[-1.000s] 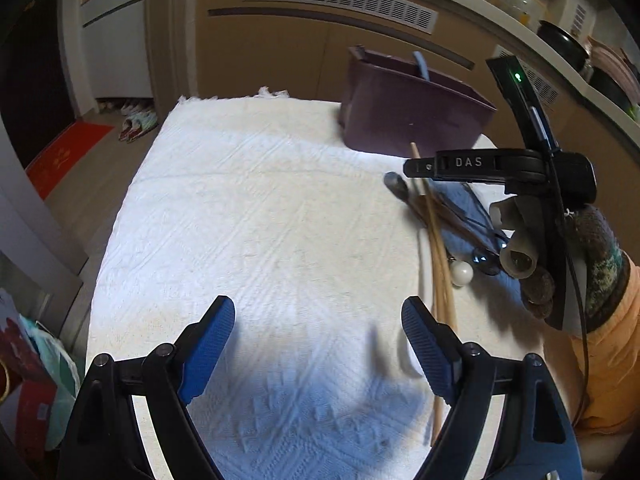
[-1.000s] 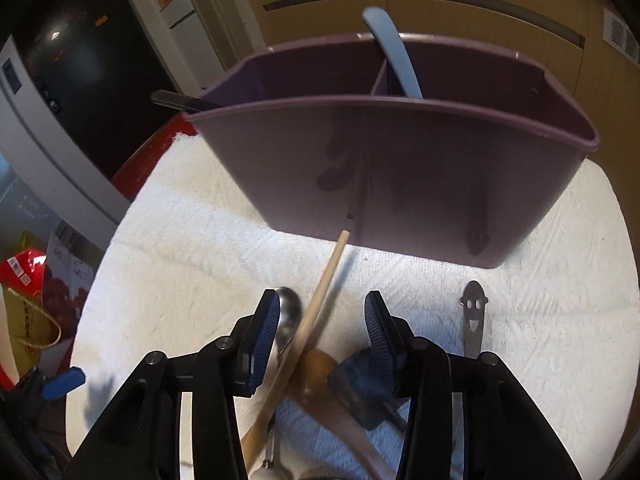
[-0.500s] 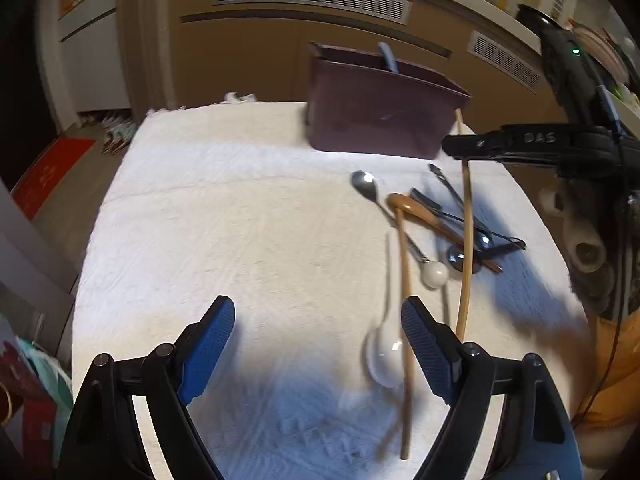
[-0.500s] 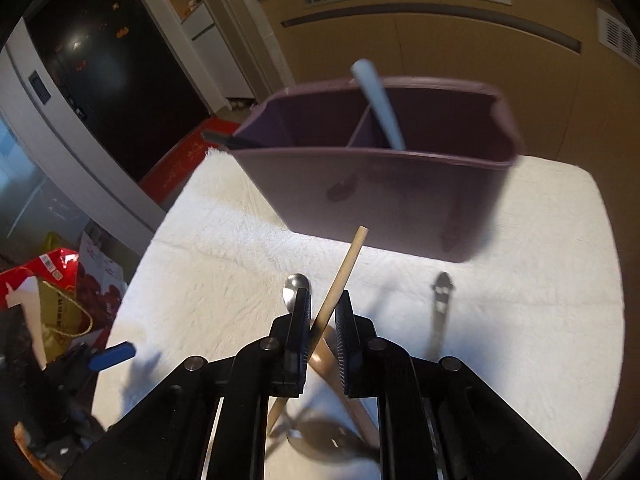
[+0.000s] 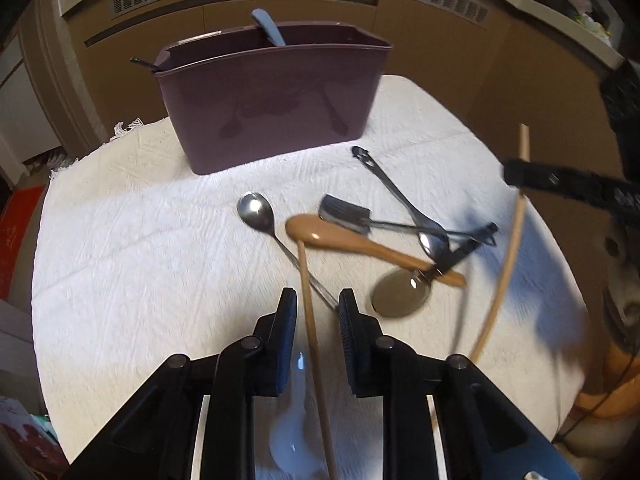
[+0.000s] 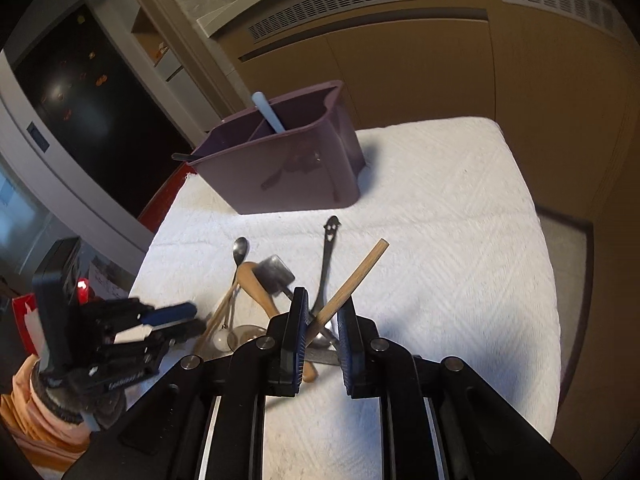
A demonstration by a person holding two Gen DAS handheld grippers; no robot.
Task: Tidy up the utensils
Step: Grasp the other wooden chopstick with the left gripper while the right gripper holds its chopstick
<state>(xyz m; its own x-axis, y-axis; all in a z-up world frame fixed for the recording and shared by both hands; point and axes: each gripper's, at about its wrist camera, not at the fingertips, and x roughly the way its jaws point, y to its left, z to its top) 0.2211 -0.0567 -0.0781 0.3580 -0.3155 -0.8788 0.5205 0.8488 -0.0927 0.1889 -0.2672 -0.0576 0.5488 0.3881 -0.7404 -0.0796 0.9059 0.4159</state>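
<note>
Two wooden chopsticks are in play. One chopstick (image 5: 309, 312) lies on the white cloth between the fingers of my left gripper (image 5: 318, 320). Its jaws are closing, and a gap still shows on each side of the stick. The other chopstick (image 6: 356, 276) is lifted off the cloth, slanting up to the right in my right gripper (image 6: 322, 320). Those jaws are easing open a little, with the pads still on the stick. In the left wrist view the lifted chopstick (image 5: 508, 264) hangs at the right. The purple caddy (image 5: 272, 112) stands at the back.
Loose on the white cloth (image 5: 140, 260) lie a steel spoon (image 5: 256, 210), a wooden spoon (image 5: 340, 240), a smiley-handled spoon (image 5: 384, 184), a small spatula (image 5: 344, 212) and a white ceramic spoon (image 5: 292, 440). A blue-grey handle (image 5: 268, 28) sticks out of the caddy. Brown cabinets stand behind.
My left gripper moved right over the lying chopstick and narrowed from wide open. My right gripper shut on the other chopstick, lifted it and drew back from the caddy.
</note>
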